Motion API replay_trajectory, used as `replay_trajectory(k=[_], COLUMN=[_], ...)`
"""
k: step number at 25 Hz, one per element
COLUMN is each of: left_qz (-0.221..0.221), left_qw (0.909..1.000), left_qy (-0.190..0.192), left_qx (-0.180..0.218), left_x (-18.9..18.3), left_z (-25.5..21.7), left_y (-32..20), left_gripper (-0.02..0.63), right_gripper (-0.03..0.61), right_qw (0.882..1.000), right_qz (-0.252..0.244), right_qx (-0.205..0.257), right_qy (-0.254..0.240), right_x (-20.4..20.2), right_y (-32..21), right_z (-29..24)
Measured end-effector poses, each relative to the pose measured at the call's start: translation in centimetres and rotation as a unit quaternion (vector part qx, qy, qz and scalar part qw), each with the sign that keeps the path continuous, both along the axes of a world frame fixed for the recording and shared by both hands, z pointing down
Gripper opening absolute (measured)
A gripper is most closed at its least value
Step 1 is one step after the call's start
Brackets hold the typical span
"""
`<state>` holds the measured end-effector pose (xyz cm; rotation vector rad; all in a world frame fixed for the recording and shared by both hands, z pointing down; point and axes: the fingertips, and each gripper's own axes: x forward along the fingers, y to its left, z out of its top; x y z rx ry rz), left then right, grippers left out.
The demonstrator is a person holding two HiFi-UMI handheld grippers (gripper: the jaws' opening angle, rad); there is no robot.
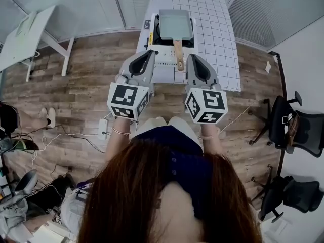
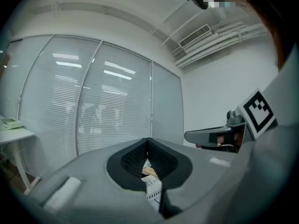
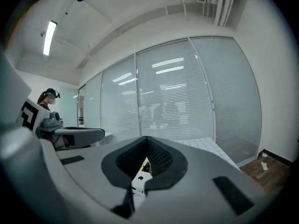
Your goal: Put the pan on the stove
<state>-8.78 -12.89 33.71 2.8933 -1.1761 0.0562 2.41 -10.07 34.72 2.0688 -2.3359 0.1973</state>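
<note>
Pan (image 1: pixel 175 24), rectangular and grey-green, seated on the stove (image 1: pixel 156 36) at the far end of the white tiled surface (image 1: pixel 215 32); its wooden handle (image 1: pixel 179 54) points back toward the person and overhangs the stove's pale front. Left hand-held gripper (image 1: pixel 150 52) and right hand-held gripper (image 1: pixel 193 56) are raised side by side nearer the person, well apart from the pan, marker cubes facing the camera. In each gripper view the jaws meet at their tips with nothing between them: both closed and empty. Around the surface: wooden floor (image 1: pixel 86 95), a white desk (image 1: pixel 25 34) at left, office chairs (image 1: pixel 296 130) at right.
</note>
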Motion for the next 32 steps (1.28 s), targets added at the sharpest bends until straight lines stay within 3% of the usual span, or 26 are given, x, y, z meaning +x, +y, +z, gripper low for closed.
replay_trajectory(k=[19, 32], left_qz=[-0.03, -0.048], left_qw=[0.9995, 0.9988], left_qy=[0.003, 0.007], left_qx=[0.014, 0.007], left_x=[2.8, 4.3], left_z=[-1.7, -1.9], left_y=[3.2, 6.9], left_gripper=[0.01, 0.01], right_gripper=[0.009, 0.009], right_qw=[0.999, 0.998], right_qz=[-0.008, -0.011], right_qx=[0.039, 0.055], right_qy=[0.034, 0.019], right_x=[2.2, 4.2], right_y=[2.8, 6.0], right_z=[-2.0, -2.6])
